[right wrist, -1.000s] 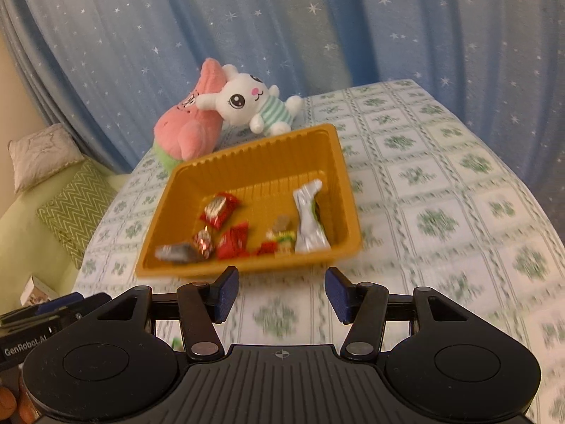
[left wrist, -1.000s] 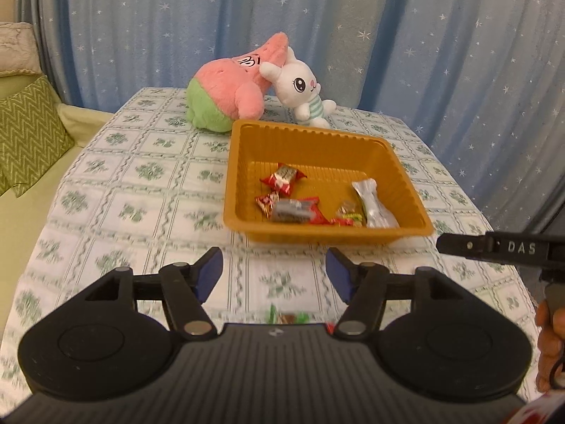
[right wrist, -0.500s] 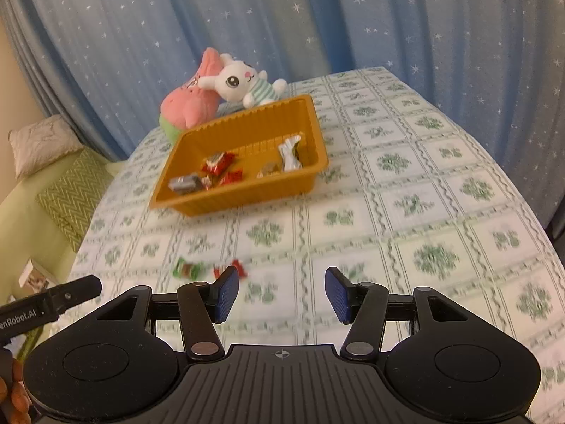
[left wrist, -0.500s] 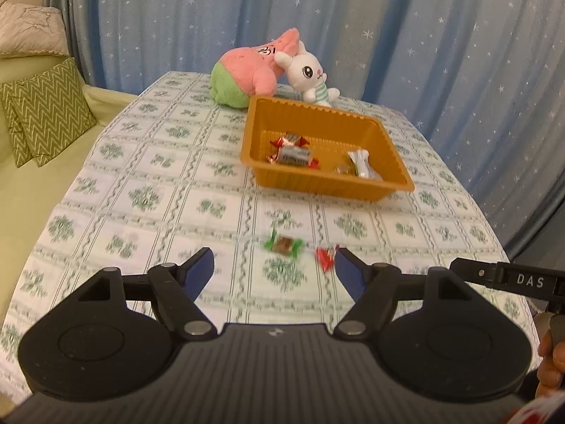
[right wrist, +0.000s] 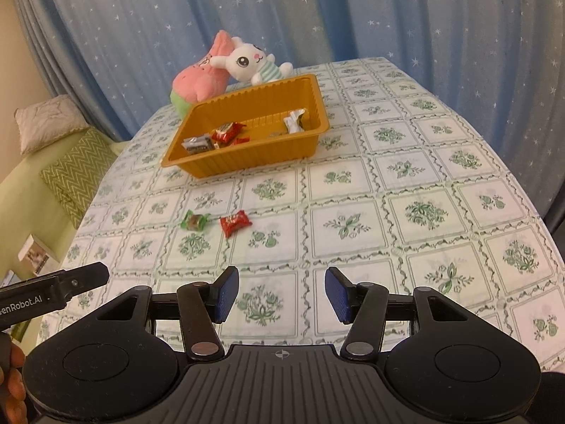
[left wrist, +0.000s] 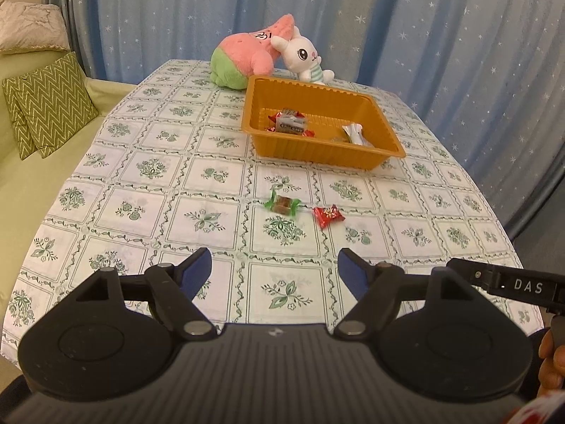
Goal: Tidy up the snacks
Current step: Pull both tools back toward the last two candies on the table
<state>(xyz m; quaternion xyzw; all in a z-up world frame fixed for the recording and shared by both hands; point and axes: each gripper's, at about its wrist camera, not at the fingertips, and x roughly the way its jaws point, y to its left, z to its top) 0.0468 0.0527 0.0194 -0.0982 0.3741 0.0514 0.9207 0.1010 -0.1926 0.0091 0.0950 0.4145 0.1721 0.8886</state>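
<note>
Hovering above the counter's near edge, the left claw and right claw gape wide and empty. The green candy and red candy lie mid-counter, short of the tray. Thin wrappers may skid from closing fingers.

Our right gripper hangs wide-jawed above the floral tablecloth; a green-wrapped candy and red-wrapped candy lie before the orange plastic tray.
</note>
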